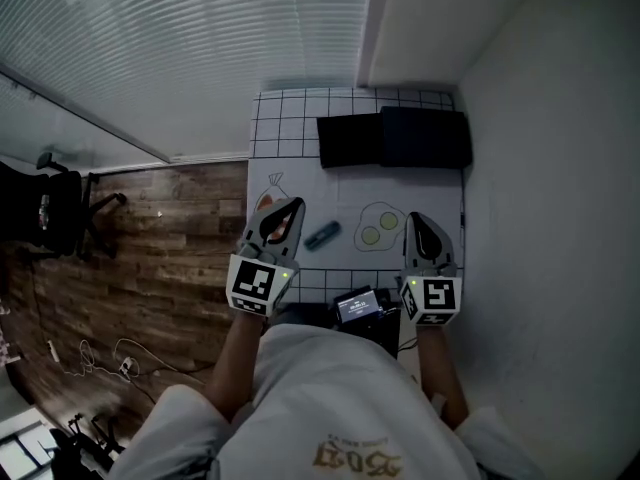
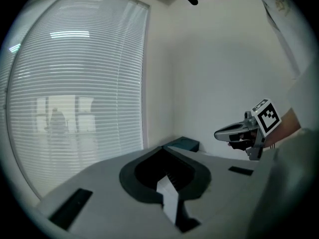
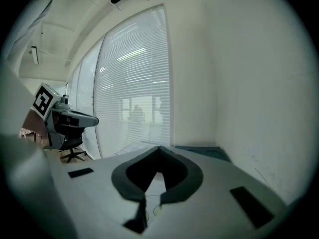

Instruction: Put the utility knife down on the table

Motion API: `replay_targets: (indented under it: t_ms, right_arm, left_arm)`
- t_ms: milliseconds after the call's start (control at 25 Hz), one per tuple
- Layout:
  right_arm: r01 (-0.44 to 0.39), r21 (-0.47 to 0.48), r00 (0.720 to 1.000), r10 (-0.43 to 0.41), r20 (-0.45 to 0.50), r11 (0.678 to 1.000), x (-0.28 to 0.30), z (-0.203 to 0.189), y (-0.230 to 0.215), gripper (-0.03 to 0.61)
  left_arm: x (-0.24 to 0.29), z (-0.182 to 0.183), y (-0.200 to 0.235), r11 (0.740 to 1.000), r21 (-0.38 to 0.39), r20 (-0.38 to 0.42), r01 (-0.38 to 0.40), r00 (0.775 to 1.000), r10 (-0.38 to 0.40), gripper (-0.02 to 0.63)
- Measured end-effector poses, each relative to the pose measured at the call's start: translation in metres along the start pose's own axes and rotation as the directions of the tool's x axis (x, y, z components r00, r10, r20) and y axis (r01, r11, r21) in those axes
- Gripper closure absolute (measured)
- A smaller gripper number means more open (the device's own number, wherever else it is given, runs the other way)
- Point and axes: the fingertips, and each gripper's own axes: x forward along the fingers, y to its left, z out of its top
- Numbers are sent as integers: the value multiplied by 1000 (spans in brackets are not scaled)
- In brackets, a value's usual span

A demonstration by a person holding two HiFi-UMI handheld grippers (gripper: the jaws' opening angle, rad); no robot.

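The teal utility knife (image 1: 322, 235) lies flat on the white table mat (image 1: 300, 128), alone, between my two grippers. In the head view my left gripper (image 1: 293, 205) hovers just left of the knife with its jaws shut and empty. On the knife's right my right gripper (image 1: 412, 217) hangs over the mat, also shut with nothing in it. The left gripper view shows its jaws (image 2: 162, 149) meeting at a point, with the right gripper (image 2: 234, 132) beyond. In the right gripper view the jaws (image 3: 159, 148) meet too, and the left gripper (image 3: 75, 119) floats at the left. Neither gripper view shows the knife.
Two black boxes (image 1: 395, 138) lie at the table's far end. A fried-egg print (image 1: 379, 228) marks the mat. A small black device with a screen (image 1: 357, 306) sits at the near edge. A white wall (image 1: 540, 198) bounds the right; an office chair (image 1: 50, 208) stands on the wood floor at left.
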Motion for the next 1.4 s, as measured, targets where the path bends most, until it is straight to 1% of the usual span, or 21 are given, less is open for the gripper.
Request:
replay_targets:
  t_ms: [200, 320, 640, 760, 880, 1120, 1400]
  right_arm:
    - [-4, -44, 999, 6, 40, 999, -3, 23, 5, 571]
    - [-9, -49, 997, 12, 70, 999, -4, 37, 9, 571]
    - [-28, -22, 990, 31, 136, 999, -10, 67, 18, 571]
    - [-54, -23, 989, 57, 139, 998, -9, 70, 24, 571]
    - [-68, -55, 988, 75, 134, 996, -9, 72, 30, 571]
    - [-63, -49, 988, 69, 140, 997, -10, 74, 30, 571]
    - [-50, -41, 990, 54, 128, 998, -17, 66, 29, 571]
  left_arm:
    - [-7, 22, 5, 1000, 17, 43, -18, 999, 17, 606]
    - [-12, 34, 8, 999, 13, 71, -30, 997, 29, 606]
    - [-23, 51, 19, 996, 22, 117, -91, 989, 87, 606]
    - [-26, 54, 22, 994, 32, 124, -105, 987, 100, 606]
    - [-30, 56, 23, 993, 33, 128, -113, 986, 108, 606]
    - [-35, 54, 25, 993, 32, 121, -117, 986, 112, 606]
    - [-34, 53, 21, 994, 37, 120, -107, 987, 102, 606]
